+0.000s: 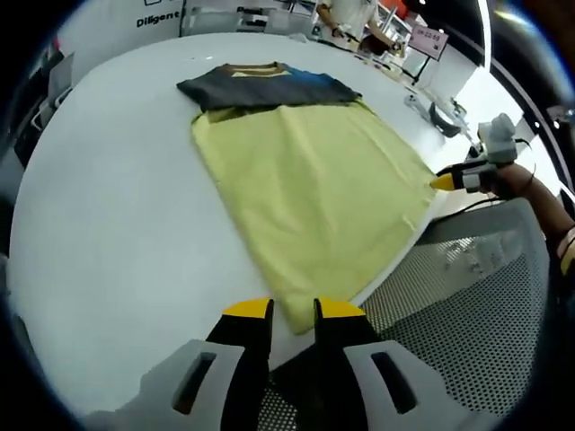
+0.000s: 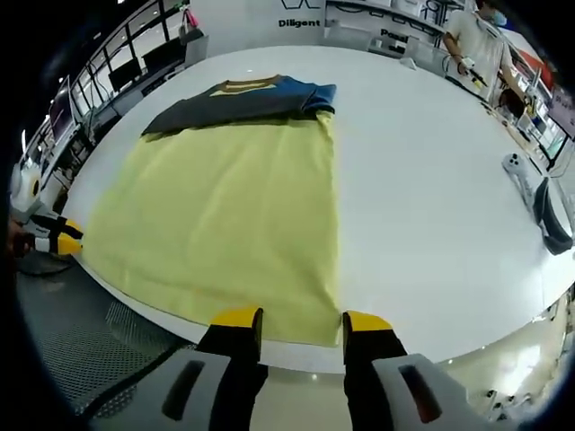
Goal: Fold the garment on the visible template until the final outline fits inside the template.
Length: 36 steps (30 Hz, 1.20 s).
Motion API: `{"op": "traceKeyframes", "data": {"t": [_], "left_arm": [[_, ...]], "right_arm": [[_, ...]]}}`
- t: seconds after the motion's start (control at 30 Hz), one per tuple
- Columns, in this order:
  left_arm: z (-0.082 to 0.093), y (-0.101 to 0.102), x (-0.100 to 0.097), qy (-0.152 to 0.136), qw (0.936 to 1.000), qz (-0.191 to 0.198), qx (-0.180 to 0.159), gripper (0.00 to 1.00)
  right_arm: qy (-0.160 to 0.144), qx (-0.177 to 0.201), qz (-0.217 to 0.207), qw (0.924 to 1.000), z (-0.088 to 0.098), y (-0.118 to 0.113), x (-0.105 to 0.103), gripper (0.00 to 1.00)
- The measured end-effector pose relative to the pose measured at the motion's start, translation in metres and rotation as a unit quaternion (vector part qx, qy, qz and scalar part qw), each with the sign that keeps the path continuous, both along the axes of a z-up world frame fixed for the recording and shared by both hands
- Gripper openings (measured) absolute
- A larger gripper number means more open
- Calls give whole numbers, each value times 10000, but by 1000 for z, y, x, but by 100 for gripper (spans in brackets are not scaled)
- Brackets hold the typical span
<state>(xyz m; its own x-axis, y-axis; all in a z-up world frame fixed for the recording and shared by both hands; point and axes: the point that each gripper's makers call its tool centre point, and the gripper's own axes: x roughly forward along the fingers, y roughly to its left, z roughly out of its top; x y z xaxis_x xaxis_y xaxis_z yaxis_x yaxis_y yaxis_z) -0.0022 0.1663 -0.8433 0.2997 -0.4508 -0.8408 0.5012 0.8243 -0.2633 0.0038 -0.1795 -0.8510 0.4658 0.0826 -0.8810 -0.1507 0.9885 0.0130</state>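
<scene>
Left gripper view
- Desk: a white desk (image 1: 108, 224) carries the work; its near edge runs diagonally, with grey mesh flooring (image 1: 449, 287) below it.
- Template: a yellow template sheet (image 1: 314, 197) lies flat, one corner reaching the desk edge just ahead of the jaws.
- Garment: a dark garment (image 1: 265, 87) with a blue part, folded into a band, lies across the far end of the sheet.
- Left gripper (image 1: 292, 314): yellow-tipped jaws stand a little apart, nothing between them, at the sheet's near corner.
- Right gripper (image 1: 449, 181): enters from the right at the sheet's side corner; its jaw state cannot be told here.

Right gripper view
- Template: the sheet (image 2: 225, 215) spreads from the near desk edge to the garment (image 2: 243, 99), which sits on its far end.
- Right gripper (image 2: 294, 321): jaws apart, empty, at the sheet's near corner.
- Left gripper (image 2: 61, 235): shows at the left, at the desk edge.
- Background: a person (image 2: 481, 40) stands at the far side.
</scene>
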Motion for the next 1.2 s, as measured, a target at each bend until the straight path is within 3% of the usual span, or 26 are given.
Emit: {"op": "traceKeyframes", "data": {"t": [0.3, 0.43, 0.53, 0.63, 0.67, 0.73, 0.9, 1.0, 1.2], "left_arm": [[-4, -8, 1, -9, 10000, -58, -23, 12], [-8, -5, 2, -157, 9996, -134, 206, 5], [-7, -7, 3, -255, 9993, -192, 196, 5], [-6, -6, 4, -311, 9992, -154, 215, 4], [-6, -5, 4, -327, 9991, -133, 219, 4], [-4, -4, 4, -240, 9994, 218, 125, 4], [-3, 0, 4, -301, 9993, -29, 208, 3], [6, 1, 10, -378, 9991, 176, 18, 3], [10, 5, 15, -495, 9983, 292, -41, 3]], "right_arm": [[36, -21, 79, 10000, -1, 0, 0, 28], [81, -27, 104, 9999, -1, 0, -1, 23], [135, -38, 121, 9998, -1, 1, -1, 20], [243, 98, 47, 9996, -2, 6, -4, 2], [221, 145, -11, 9996, -3, 7, -3, 0], [190, -31, 160, 9997, -3, 6, -3, 0], [84, 6, 51, 10000, 0, 5, -2, 0], [-42, -47, 11, 10000, 6, 3, -1, 0], [-139, -89, -29, 9999, 12, 3, 2, 0]]}}
